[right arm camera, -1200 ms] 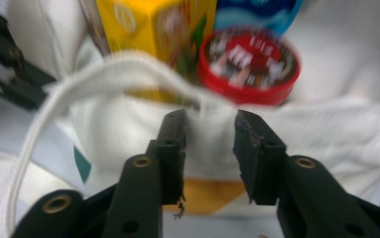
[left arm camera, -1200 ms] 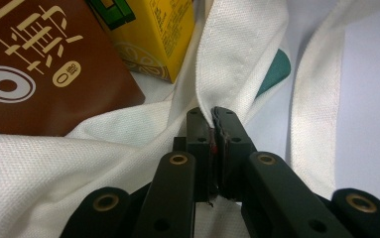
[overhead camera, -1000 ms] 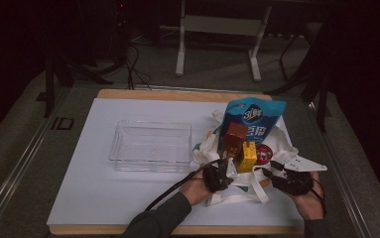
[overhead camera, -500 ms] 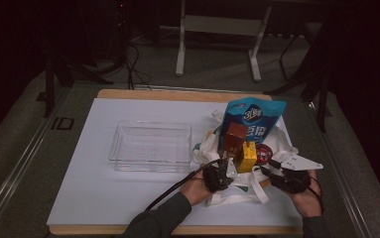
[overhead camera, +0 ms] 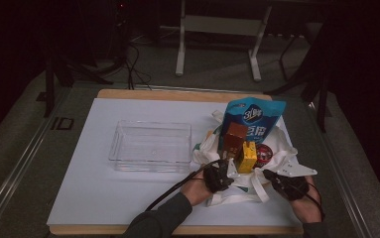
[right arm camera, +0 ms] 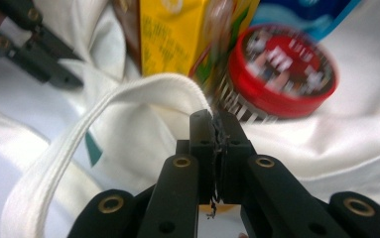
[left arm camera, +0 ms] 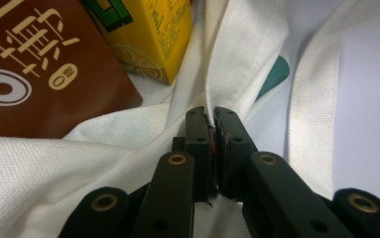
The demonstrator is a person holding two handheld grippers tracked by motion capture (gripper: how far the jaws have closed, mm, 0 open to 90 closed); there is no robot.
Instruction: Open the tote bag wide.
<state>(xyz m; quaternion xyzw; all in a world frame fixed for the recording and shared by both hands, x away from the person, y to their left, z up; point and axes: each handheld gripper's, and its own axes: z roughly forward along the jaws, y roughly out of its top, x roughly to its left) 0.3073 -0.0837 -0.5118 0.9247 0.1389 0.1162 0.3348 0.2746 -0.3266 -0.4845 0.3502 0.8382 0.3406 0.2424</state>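
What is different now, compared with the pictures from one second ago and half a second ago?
The right gripper has just been closing its jaws and now pinches the white cloth bag at its rim, near the handle. The left gripper stays shut on the bag's cloth. Both hands, the snacks in the bag and the clear tray have kept their places.

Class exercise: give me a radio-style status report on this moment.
Both tools shut on white bag: left tool on its edge, right tool just closed at its handle. Snacks inside. Clear tray apart, nothing blocking.

Blue snack bag (overhead camera: 252, 119) at table's 2 o'clock, white "31" mark legible, brown carton (left arm camera: 38, 64), cream characters, "0" in oval.
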